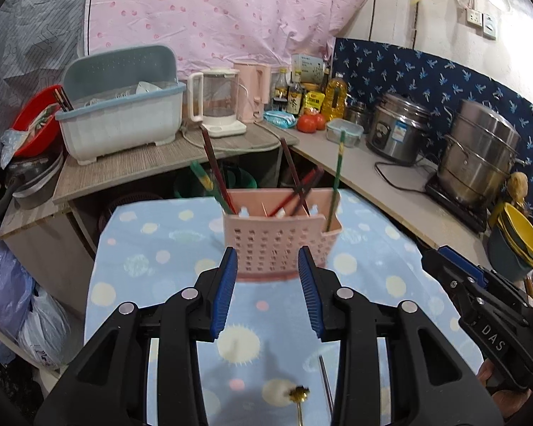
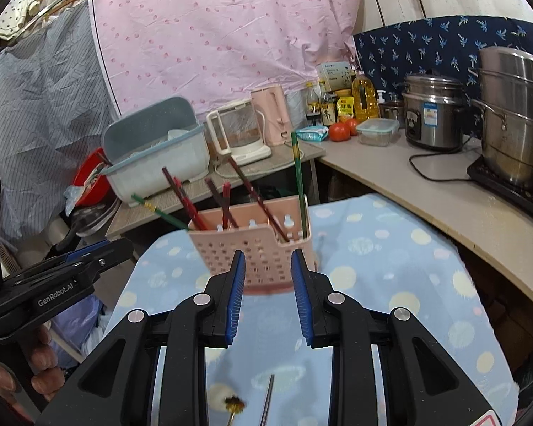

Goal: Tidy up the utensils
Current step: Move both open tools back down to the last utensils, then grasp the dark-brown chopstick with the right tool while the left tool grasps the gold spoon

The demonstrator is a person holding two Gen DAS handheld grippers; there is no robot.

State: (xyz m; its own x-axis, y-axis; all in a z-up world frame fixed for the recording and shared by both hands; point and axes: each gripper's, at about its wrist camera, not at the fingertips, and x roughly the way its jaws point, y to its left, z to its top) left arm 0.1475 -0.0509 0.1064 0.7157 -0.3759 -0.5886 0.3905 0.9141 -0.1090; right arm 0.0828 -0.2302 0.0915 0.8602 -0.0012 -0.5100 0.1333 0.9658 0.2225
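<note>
A pink perforated utensil holder (image 1: 277, 245) stands on the blue dotted tablecloth (image 1: 152, 259), with several red, dark and green chopsticks (image 1: 215, 174) leaning in it. It also shows in the right wrist view (image 2: 256, 248). My left gripper (image 1: 268, 261) is open and empty, just in front of the holder. My right gripper (image 2: 268, 262) is open and empty, also close in front of it. A gold-ended utensil (image 1: 298, 396) and a thin metal rod (image 1: 326, 380) lie on the cloth below the grippers; both show in the right wrist view (image 2: 235, 404) (image 2: 268, 399).
Behind the table runs a counter (image 1: 391, 184) with a blue dish rack (image 1: 124, 113), glass kettle (image 1: 218, 103), bottles, tomatoes (image 1: 311, 122), a rice cooker (image 1: 396, 129) and a steel steamer pot (image 1: 479, 152). Stacked bowls (image 1: 518, 241) sit at the right.
</note>
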